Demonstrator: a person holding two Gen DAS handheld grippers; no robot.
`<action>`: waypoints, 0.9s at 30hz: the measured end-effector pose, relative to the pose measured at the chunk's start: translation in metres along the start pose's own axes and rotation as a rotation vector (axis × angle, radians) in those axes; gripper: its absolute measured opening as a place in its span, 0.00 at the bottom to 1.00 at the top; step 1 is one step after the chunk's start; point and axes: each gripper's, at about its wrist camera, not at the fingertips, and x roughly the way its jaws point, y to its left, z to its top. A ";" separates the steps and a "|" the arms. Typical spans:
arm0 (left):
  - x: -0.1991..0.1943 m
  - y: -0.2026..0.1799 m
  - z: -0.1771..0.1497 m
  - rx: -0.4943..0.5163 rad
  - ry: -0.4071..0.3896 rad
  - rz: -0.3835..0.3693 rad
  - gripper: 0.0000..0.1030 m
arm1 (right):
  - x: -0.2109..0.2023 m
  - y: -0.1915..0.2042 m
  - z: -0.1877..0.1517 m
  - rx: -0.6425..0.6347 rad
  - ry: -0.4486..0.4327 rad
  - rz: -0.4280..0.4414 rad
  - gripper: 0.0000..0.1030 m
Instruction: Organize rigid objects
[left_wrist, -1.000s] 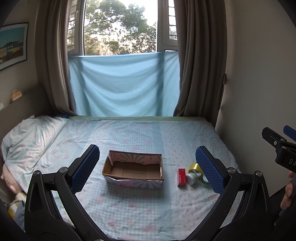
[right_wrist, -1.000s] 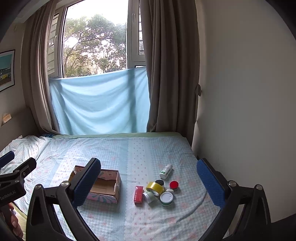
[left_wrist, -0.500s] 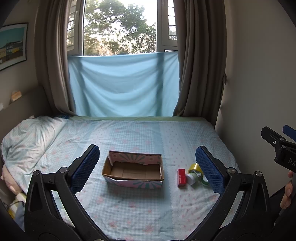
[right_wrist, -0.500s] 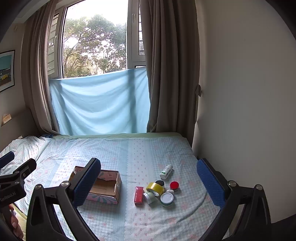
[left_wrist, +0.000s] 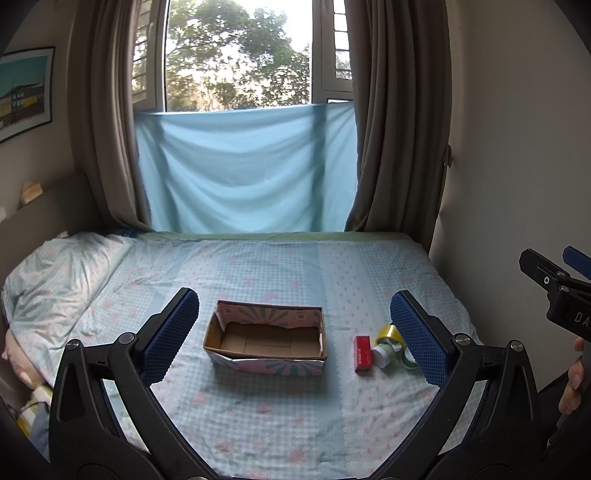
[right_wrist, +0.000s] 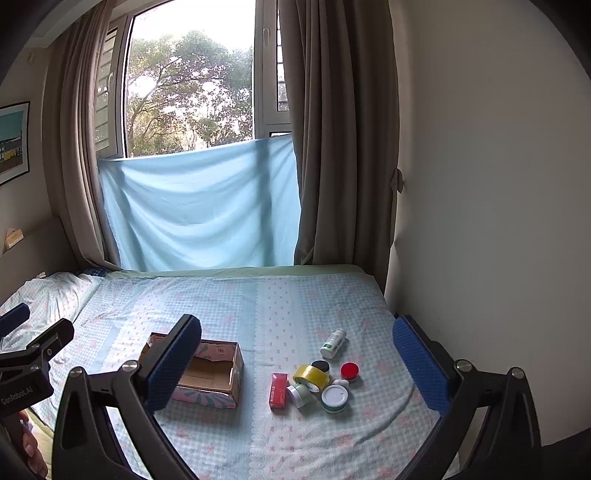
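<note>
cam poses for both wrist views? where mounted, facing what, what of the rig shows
Left wrist: sits on the left tool, above the bed's near edge, facing the window; centred on the empty cardboard box; own open fingers, right tool and a hand at the right edge.
Right wrist: sits on the right tool, further right, same heading; centred on the small items near the yellow tape roll; own open fingers, left tool at the left edge.
Shared: box, red carton, tape, window.
</note>
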 end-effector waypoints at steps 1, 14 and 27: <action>0.000 0.000 0.000 -0.001 0.000 0.001 1.00 | 0.000 0.001 0.001 0.000 -0.001 0.001 1.00; 0.005 0.001 -0.002 -0.012 0.011 0.006 1.00 | 0.001 0.000 0.000 0.017 -0.002 0.013 1.00; 0.035 0.002 0.012 0.003 0.098 0.004 1.00 | 0.015 -0.010 0.003 0.025 0.019 0.004 1.00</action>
